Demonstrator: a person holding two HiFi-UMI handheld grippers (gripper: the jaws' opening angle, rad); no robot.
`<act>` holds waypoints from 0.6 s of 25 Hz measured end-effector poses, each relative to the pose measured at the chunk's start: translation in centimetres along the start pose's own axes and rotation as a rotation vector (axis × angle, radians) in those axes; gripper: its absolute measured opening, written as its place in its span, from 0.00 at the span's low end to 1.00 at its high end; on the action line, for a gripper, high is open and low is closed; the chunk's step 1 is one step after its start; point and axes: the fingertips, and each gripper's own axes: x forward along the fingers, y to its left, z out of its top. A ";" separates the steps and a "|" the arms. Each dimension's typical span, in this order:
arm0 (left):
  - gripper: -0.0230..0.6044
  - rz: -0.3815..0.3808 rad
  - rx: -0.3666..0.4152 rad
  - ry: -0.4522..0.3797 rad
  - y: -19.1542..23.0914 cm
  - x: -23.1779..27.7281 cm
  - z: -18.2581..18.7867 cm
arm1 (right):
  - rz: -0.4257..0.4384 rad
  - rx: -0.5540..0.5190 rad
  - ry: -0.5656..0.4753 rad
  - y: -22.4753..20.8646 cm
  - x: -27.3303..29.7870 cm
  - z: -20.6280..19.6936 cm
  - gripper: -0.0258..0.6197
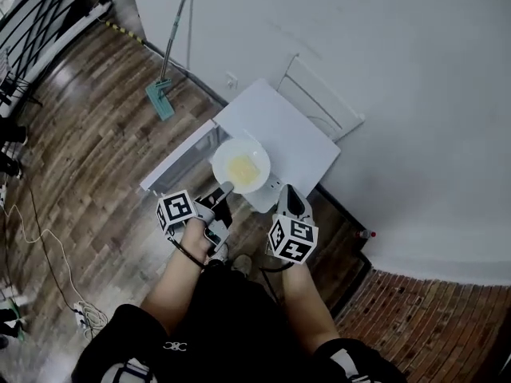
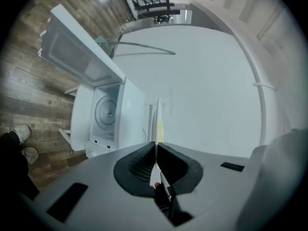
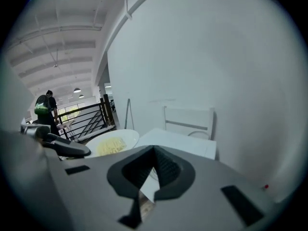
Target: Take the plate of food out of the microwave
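Note:
A white plate (image 1: 241, 166) with yellow food hangs in front of the white microwave (image 1: 279, 130), outside its cavity. My left gripper (image 1: 225, 189) is shut on the plate's near rim. In the left gripper view the plate (image 2: 158, 121) stands edge-on between the pads of the left gripper (image 2: 155, 146). The microwave door (image 2: 79, 57) hangs open and the glass turntable (image 2: 107, 112) inside is bare. My right gripper (image 1: 289, 193) hovers to the right of the plate, at the microwave's front corner. The right gripper (image 3: 154, 153) has its pads together with nothing in them, and the plate (image 3: 113, 143) lies to its left.
The microwave's open door (image 1: 180, 159) juts out left of the plate. A white wire rack (image 1: 319, 94) leans on the wall behind the microwave. A mop (image 1: 164, 94) stands at the wall to the left. Cables (image 1: 48, 246) lie on the wooden floor. A person (image 3: 45, 107) stands by a distant railing.

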 end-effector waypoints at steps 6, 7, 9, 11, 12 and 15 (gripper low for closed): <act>0.06 0.001 0.073 0.075 -9.5 0.4 -4.4 | -0.022 -0.007 -0.096 -0.8 -5.1 7.5 0.06; 0.06 -0.005 0.085 0.088 -10.9 0.5 -4.8 | -0.028 -0.013 -0.118 -0.7 -5.7 8.6 0.06; 0.06 -0.012 0.112 0.106 -13.1 1.1 -5.2 | -0.044 -0.013 -0.163 -1.0 -6.8 10.6 0.06; 0.06 -0.026 0.137 0.116 -15.0 1.8 -5.5 | -0.065 -0.011 -0.194 -1.9 -7.5 12.0 0.06; 0.06 -0.034 0.146 0.122 -15.6 2.2 -5.7 | -0.075 -0.010 -0.202 -2.4 -7.8 12.4 0.06; 0.06 -0.052 0.158 0.153 -16.7 2.5 -7.2 | -0.104 0.007 -0.205 -3.9 -8.6 12.2 0.06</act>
